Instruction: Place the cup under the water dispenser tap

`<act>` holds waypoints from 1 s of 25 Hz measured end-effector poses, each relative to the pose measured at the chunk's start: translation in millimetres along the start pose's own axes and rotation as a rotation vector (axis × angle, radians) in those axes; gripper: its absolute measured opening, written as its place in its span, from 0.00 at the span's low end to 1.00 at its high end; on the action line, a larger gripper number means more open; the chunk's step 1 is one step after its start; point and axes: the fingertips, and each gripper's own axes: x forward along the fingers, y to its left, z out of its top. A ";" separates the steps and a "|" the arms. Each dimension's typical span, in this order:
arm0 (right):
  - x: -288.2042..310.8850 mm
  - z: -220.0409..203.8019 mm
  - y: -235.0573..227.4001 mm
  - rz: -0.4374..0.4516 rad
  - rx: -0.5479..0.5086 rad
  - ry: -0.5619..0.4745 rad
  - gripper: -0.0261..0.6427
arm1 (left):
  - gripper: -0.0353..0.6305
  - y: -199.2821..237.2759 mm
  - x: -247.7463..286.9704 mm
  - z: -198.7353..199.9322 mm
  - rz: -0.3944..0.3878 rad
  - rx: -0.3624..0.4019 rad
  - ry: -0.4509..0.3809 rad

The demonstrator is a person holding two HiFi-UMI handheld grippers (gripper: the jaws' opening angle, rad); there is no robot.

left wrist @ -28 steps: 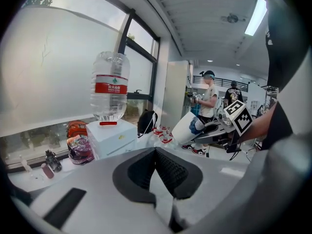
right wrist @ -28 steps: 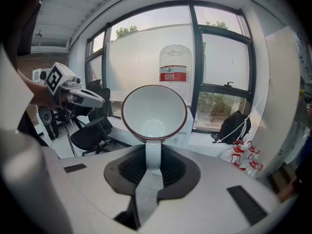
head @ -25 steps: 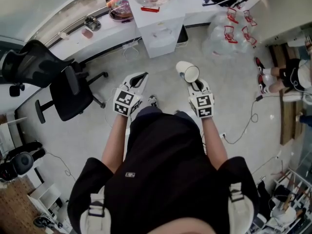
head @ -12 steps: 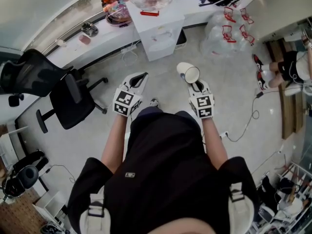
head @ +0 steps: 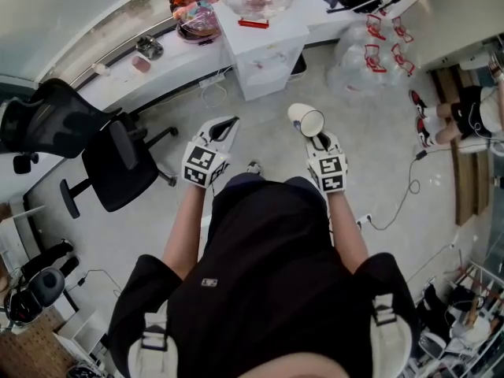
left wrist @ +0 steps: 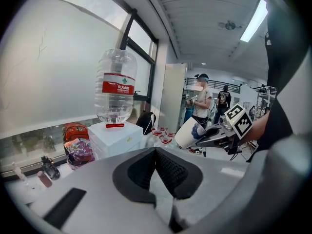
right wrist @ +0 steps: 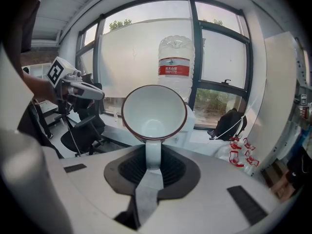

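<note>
Right gripper view: the right gripper (right wrist: 151, 156) clamps the handle of a white, red-rimmed ceramic cup (right wrist: 153, 112). The white bottle-topped water dispenser (right wrist: 174, 66) stands farther off, and the left gripper (left wrist: 157, 161) is clenched, empty.

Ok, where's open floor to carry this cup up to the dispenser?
Free: the bare floor straight ahead, between the cup and the water dispenser, and the strip right of you up to the cable. Crowded: office chair at left, clear bags right of the dispenser, cluttered ledge beside it.
</note>
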 end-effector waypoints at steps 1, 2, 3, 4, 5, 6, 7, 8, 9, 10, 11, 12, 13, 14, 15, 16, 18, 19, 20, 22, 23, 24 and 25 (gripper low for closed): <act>1.4 -1.1 2.2 -0.001 0.000 0.007 0.11 | 0.05 3.2 -2.2 -1.2 0.000 -0.002 0.001; 2.7 -2.1 4.5 -0.002 -0.001 0.013 0.11 | 0.05 6.5 -4.2 -2.5 0.000 -0.004 0.001; 4.0 -2.8 6.6 -0.004 -0.002 0.019 0.11 | 0.05 9.8 -5.9 -4.1 0.000 -0.005 0.000; 5.5 -3.4 8.6 -0.006 -0.003 0.023 0.10 | 0.05 12.9 -7.3 -5.9 0.000 -0.005 0.001; 6.8 -3.9 10.8 -0.008 -0.003 0.025 0.11 | 0.05 15.6 -8.6 -8.2 -0.001 -0.006 0.004; 8.2 -4.5 13.1 -0.009 -0.003 0.026 0.11 | 0.05 18.0 -9.6 -10.4 -0.001 -0.006 0.008; 9.5 -5.3 15.3 -0.009 -0.002 0.028 0.11 | 0.05 20.1 -10.3 -12.3 0.001 -0.006 0.010; 11.0 -6.3 17.4 -0.007 -0.001 0.030 0.11 | 0.05 21.7 -11.0 -13.6 0.003 -0.005 0.011; 12.5 -7.6 19.3 -0.005 0.001 0.034 0.11 | 0.05 23.0 -11.7 -14.5 0.005 -0.005 0.011; 14.2 -8.8 20.8 -0.001 0.001 0.038 0.10 | 0.05 24.1 -12.4 -15.2 0.008 -0.007 0.011; 16.3 -9.8 21.7 0.002 -0.001 0.042 0.11 | 0.05 25.3 -12.9 -15.5 0.011 -0.010 0.011; 18.8 -10.1 22.1 0.006 -0.004 0.044 0.11 | 0.05 27.1 -13.1 -15.7 0.015 -0.013 0.011; 21.7 -9.5 22.1 0.011 -0.009 0.046 0.11 | 0.05 29.2 -13.0 -16.0 0.020 -0.015 0.012; 24.8 -8.3 21.9 0.017 -0.015 0.047 0.11 | 0.05 31.5 -12.8 -16.5 0.026 -0.018 0.013; 27.9 -6.9 21.7 0.022 -0.021 0.048 0.10 | 0.05 33.8 -12.8 -17.1 0.032 -0.020 0.015; 31.0 -5.4 21.4 0.029 -0.026 0.047 0.10 | 0.05 36.0 -12.9 -17.9 0.040 -0.024 0.017; 37.5 -2.3 20.4 0.045 -0.034 0.046 0.11 | 0.05 40.0 -12.8 -18.8 0.057 -0.034 0.019; 40.9 -1.2 19.5 0.056 -0.037 0.047 0.10 | 0.05 41.8 -12.2 -18.9 0.067 -0.040 0.019; 44.4 -0.5 18.1 0.067 -0.042 0.049 0.11 | 0.05 43.5 -11.2 -18.8 0.078 -0.046 0.019; 51.5 0.4 14.1 0.091 -0.060 0.059 0.10 | 0.05 47.7 -8.0 -19.3 0.104 -0.064 0.019; 55.5 1.5 11.5 0.104 -0.074 0.064 0.11 | 0.05 50.3 -5.6 -19.7 0.117 -0.074 0.020; 59.7 3.3 8.3 0.116 -0.090 0.067 0.11 | 0.05 52.9 -2.6 -19.7 0.130 -0.083 0.022; 64.2 5.7 4.1 0.129 -0.104 0.070 0.11 | 0.05 55.2 1.5 -18.6 0.141 -0.089 0.023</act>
